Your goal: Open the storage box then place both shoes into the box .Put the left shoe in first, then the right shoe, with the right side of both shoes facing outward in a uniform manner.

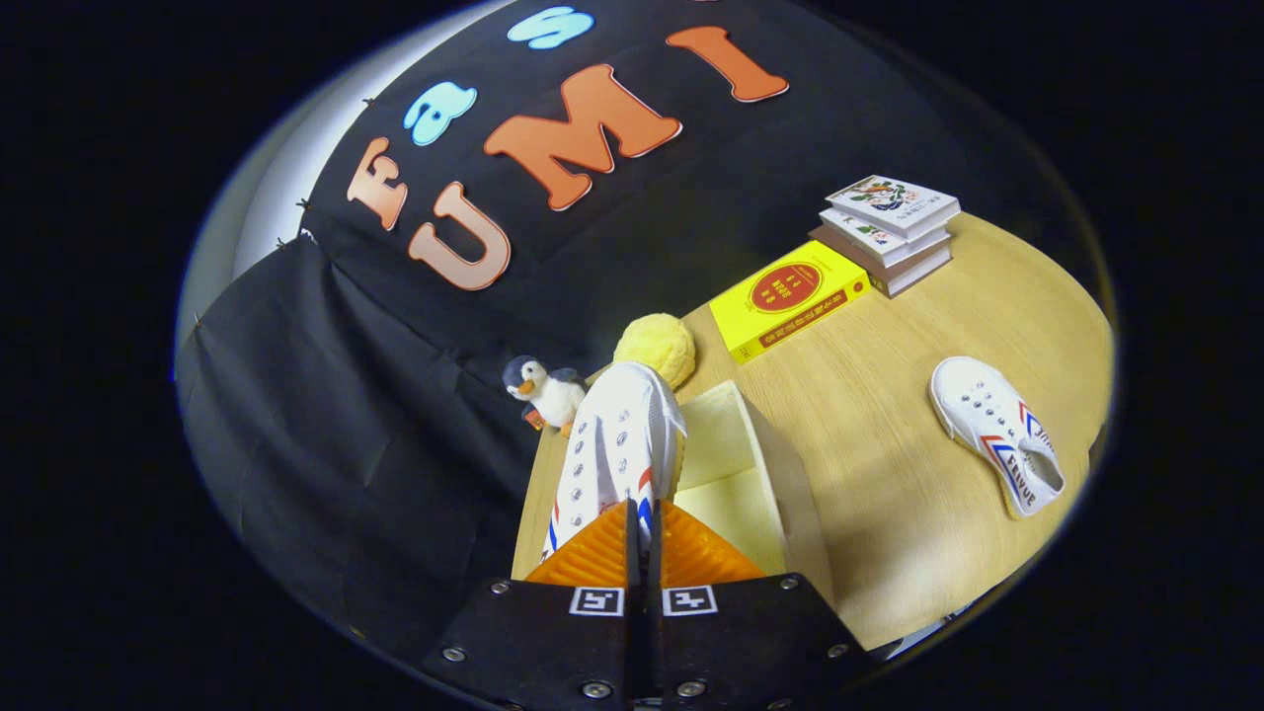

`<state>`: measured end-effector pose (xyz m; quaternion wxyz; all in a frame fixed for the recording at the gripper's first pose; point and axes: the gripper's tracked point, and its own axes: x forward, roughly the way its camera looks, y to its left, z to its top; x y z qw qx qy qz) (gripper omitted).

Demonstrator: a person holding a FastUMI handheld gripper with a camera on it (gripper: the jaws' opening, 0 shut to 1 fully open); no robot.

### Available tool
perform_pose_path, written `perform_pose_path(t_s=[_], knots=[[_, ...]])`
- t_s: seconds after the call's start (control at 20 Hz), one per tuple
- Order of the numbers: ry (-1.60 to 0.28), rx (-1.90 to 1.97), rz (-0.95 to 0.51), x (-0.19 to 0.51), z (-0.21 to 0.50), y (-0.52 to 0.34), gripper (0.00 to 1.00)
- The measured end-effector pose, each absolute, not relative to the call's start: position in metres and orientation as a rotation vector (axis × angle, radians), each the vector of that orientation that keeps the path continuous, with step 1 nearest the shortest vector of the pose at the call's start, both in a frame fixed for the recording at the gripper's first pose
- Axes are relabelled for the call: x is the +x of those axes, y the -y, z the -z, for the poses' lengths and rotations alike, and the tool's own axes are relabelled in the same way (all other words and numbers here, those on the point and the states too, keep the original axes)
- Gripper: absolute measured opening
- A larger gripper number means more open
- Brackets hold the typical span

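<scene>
Gripper (642, 518) jaws clamp the white shoe (617, 444), held above the open storage box (780, 474).

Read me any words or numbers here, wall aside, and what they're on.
Nothing reads clearly.
yellow book: cover print too small.
book stack: cover print too small.
table shoe: side lettering blurred.
held shoe, pinched between the fingers: no text visible.

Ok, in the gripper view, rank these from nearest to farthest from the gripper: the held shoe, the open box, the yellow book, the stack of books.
1. Held shoe: clamped between the fingers of the gripper.
2. Storage box: open, just ahead, beside the shoe.
3. Yellow book: beyond the box, on the table.
4. Stack of books: farthest, behind the yellow book.
</scene>
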<state>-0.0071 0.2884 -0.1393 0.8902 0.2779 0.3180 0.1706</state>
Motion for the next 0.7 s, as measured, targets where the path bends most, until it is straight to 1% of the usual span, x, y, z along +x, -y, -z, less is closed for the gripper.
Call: perform_pose_path(t_s=[0.3, 0.7], knots=[[-0.753, 0.563, -0.322, -0.009, 0.188, -0.324, 0.0], [-0.766, 0.483, -0.327, -0.01, 0.21, -0.346, 0.0]])
